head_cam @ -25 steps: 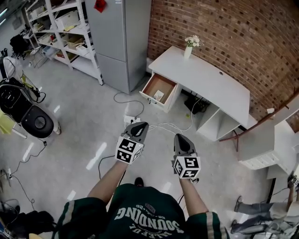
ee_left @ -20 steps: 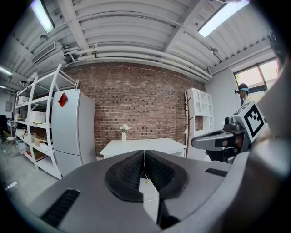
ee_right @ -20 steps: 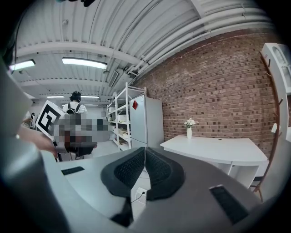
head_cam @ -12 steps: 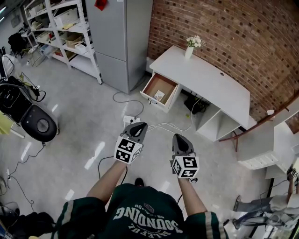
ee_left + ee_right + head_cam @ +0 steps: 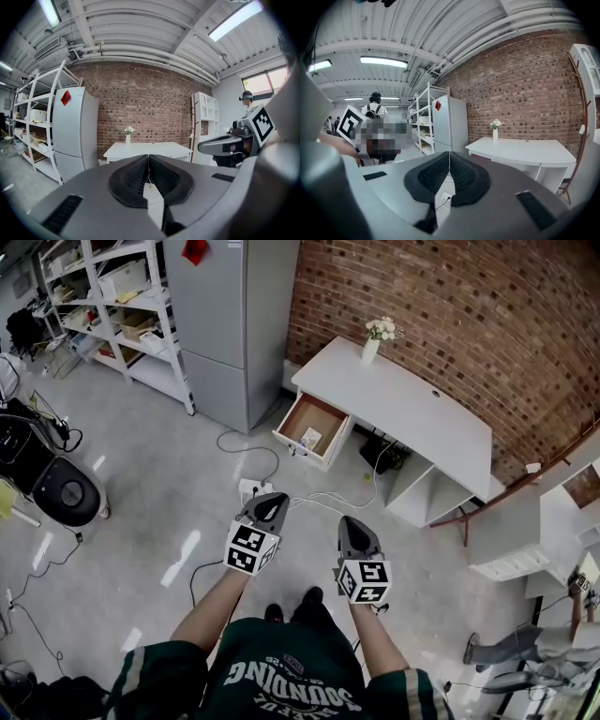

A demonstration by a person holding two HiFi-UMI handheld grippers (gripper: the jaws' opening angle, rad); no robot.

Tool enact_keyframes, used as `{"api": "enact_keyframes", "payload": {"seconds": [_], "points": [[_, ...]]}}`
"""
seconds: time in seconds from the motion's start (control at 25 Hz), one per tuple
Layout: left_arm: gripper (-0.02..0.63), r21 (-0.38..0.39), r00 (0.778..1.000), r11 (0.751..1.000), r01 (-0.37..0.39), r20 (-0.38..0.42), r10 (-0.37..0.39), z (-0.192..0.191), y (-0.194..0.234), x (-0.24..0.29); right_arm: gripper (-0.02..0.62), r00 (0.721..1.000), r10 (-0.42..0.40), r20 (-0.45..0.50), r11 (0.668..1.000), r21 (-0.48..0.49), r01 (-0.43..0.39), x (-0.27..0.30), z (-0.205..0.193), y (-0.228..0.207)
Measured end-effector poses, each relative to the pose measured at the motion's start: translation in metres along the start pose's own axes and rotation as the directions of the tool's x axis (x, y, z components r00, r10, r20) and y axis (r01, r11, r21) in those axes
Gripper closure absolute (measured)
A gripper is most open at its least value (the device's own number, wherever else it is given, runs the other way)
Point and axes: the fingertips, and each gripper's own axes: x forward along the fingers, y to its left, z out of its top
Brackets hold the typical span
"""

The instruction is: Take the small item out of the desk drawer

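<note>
well, the small white item (image 5: 310, 438) lies on the brown wooden floor of the open white drawer (image 5: 302, 454), pulled out from the long white desk (image 5: 403, 399) at the end on the left gripper's side. from the left gripper (image 5: 270, 500) it is ahead and a little to the right. from the right gripper (image 5: 350, 521) it is ahead and a little to the left. it sits roughly on the line between the two and well apart from both, with grey floor and a white power strip (image 5: 251, 487) with its cables in between. the left gripper looks the nearer, though not by much.

both grippers are closed and empty: in the left gripper view and the right gripper view alike, the black ribbed pads (image 5: 133, 180) meet with nothing between them.

the drawer slides out on a slant toward the left gripper's side, so its front panel faces that gripper. the item is too small to tell its long axis.

judged from this, the coming move is an approach across the floor and then a reach down over the drawer's front. the jaws must part first, and the left gripper looks better placed.
</note>
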Motion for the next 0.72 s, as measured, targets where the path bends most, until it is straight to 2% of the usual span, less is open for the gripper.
{"api": "enact_keyframes", "payload": {"seconds": [0.72], "points": [[0.589,0.0,1.0,1.0,0.0,-0.024,0.0,-0.003,0.03,0.038,0.571,1.0,0.005,0.011,1.0,0.028,-0.005,0.047,0.006,-0.015]]}}
